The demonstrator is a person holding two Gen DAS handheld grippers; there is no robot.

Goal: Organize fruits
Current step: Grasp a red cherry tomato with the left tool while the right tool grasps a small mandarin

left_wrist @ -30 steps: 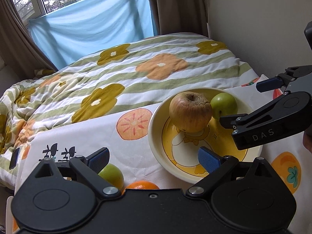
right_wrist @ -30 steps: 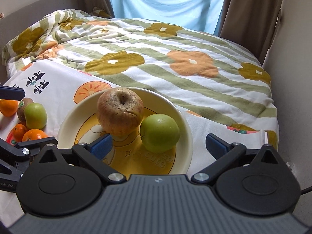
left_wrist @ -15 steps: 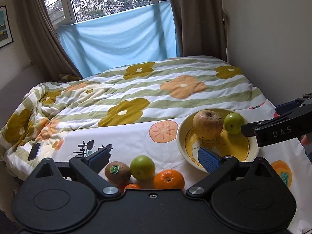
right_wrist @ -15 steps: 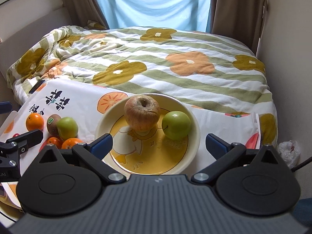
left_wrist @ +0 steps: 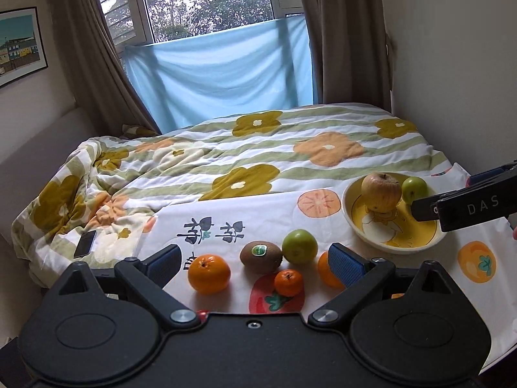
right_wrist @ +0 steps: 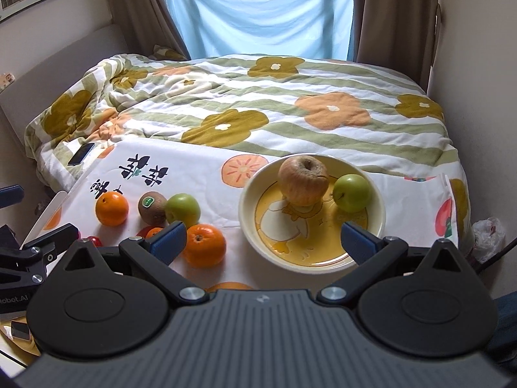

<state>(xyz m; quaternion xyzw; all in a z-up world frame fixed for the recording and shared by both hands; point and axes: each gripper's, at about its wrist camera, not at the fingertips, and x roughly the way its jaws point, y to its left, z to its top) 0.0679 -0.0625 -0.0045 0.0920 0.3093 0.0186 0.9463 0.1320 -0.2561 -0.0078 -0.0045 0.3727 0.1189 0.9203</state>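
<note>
A cream and yellow bowl [right_wrist: 378, 223] [left_wrist: 350, 223] on the white fruit-print cloth holds a big brownish apple [right_wrist: 303, 181] [left_wrist: 380, 190] and a small green apple [right_wrist: 351, 192] [left_wrist: 413, 189]. To its left lie an orange [right_wrist: 111, 208] [left_wrist: 209, 274], a kiwi [right_wrist: 152, 207] [left_wrist: 261, 256], a green apple [right_wrist: 182, 209] [left_wrist: 300, 246], a small mandarin [left_wrist: 288, 282] and another orange [right_wrist: 204, 244]. My left gripper [left_wrist: 255, 263] is open and empty above the loose fruit. My right gripper [right_wrist: 263, 237] is open and empty before the bowl.
The cloth [right_wrist: 194, 168] lies on a bed with a flowered quilt [right_wrist: 290, 119]. A phone [right_wrist: 81, 154] lies on the quilt at the left. A wall is close on the right, with a plastic bag [right_wrist: 488, 231] below. Curtains and a window are behind.
Both grippers have pulled back and up from the bowl. The loose fruit left of the bowl has come into full view. Both stayed open and empty.
</note>
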